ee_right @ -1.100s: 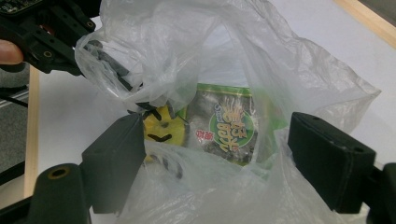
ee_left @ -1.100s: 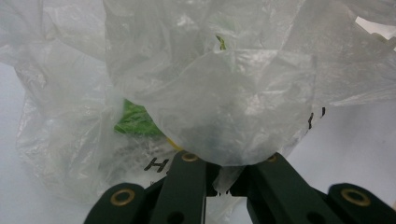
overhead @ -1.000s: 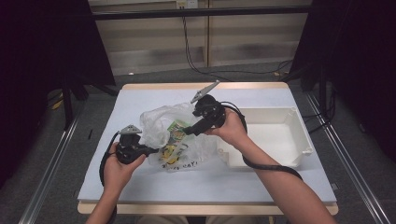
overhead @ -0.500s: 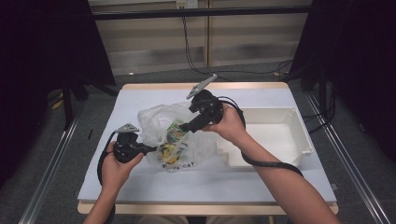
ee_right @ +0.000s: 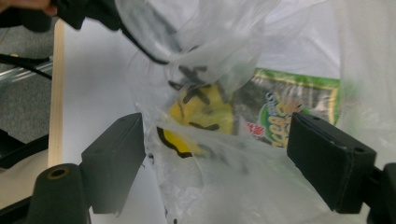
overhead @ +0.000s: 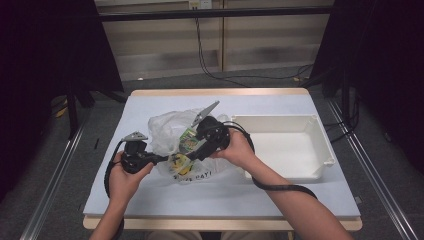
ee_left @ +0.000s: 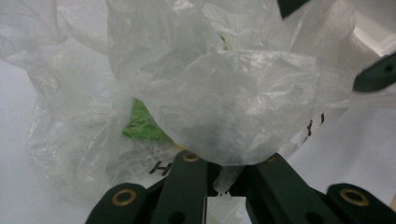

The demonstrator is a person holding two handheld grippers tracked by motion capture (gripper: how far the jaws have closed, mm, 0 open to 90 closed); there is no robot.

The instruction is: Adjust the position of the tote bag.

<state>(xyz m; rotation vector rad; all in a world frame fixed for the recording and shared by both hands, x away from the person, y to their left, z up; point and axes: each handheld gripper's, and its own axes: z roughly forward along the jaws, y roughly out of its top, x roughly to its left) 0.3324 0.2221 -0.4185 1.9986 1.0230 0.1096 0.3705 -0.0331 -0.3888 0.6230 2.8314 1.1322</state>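
Left tool [ee_left: 224, 175] is clenched on the plastic bag [ee_left: 219, 98] while the right tool [ee_right: 215, 163] is spread wide, so the green packet [ee_right: 289, 116] should be approached slowly.

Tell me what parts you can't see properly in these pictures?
- Left gripper tips: left gripper view, buried under the plastic bag.
- Snack packet: right gripper view, its print smeared by bag film and cut by the right gripper.
- Bag lettering: high view, too small to read.

Clear plastic bag [overhead: 170, 131] with black lettering, green-bordered packet [ee_right: 289, 114], yellow smiley print, black tongs [ee_right: 215, 163], white tray [overhead: 320, 150].
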